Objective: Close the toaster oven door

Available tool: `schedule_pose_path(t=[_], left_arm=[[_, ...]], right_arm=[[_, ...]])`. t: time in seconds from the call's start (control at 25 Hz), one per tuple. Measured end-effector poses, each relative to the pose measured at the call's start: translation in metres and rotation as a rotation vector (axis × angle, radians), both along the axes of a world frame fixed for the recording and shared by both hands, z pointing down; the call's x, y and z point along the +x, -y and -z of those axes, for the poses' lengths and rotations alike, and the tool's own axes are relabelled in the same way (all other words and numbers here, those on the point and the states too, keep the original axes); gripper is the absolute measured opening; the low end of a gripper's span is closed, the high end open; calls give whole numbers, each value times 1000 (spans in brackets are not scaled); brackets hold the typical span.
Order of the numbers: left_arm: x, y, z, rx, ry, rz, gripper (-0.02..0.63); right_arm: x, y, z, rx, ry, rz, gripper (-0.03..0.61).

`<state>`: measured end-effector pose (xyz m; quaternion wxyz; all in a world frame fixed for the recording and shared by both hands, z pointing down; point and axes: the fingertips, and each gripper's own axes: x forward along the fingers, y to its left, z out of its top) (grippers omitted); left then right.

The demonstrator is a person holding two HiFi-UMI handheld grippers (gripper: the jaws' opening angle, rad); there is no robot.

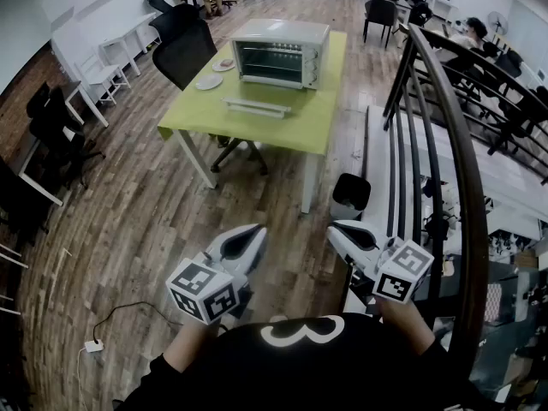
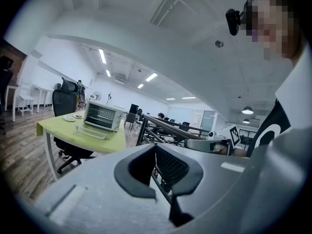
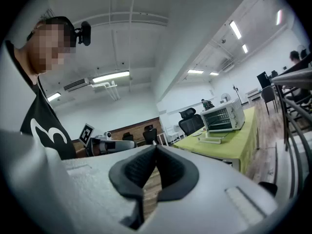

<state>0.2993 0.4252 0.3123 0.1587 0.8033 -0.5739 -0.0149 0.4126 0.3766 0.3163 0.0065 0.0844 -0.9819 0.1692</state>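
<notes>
The silver toaster oven (image 1: pixel 279 52) stands at the far end of a green table (image 1: pixel 300 131), well ahead of me. Its glass door (image 1: pixel 257 107) lies folded down flat in front of it. The left gripper view shows the oven (image 2: pixel 101 115) small at the left, and the right gripper view shows it (image 3: pixel 223 116) at the right. My left gripper (image 1: pixel 248 234) and right gripper (image 1: pixel 340 229) are held close to my body over the wooden floor, far from the table. Both are shut with nothing between the jaws; their closed tips show in each own view (image 2: pixel 156 147) (image 3: pixel 156 147).
Two plates (image 1: pixel 208 81) sit on the table left of the oven, with a black office chair (image 1: pixel 181 41) behind them. A dark stair railing (image 1: pixel 437 144) runs along my right, with a black bin (image 1: pixel 351 193) at its foot. A cable and adapter (image 1: pixel 94 346) lie on the floor at the left.
</notes>
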Motion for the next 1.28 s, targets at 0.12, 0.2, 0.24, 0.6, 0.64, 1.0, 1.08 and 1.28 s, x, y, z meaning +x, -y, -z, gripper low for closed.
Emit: schedule_pose_path(t=[0.12, 0.2, 0.24, 0.6, 0.64, 1.0, 1.08, 1.28], left_arm=[[-2, -1, -1, 3, 0, 0, 12], [-5, -3, -1, 5, 0, 3, 12], [-8, -4, -1, 5, 0, 4, 12], [-56, -20, -1, 10, -13, 38, 12], [-64, -22, -2, 14, -15, 45, 12], [-113, -46, -6, 42, -16, 93, 12], [-121, -47, -9, 41, -21, 110, 12], [-142, -40, -17, 27, -26, 146, 12]], right_arm=[[-1, 1, -2, -1, -1, -10, 2], [-5, 0, -3, -3, -5, -12, 2], [-8, -1, -4, -4, -6, -13, 2], [-44, -5, -7, -94, 39, -26, 2], [-50, -6, -9, -93, 38, -27, 2], [-93, -25, -15, -100, 48, 4, 2], [-101, -27, -16, -94, 44, 22, 2], [-121, -10, -19, -82, 46, 39, 2]])
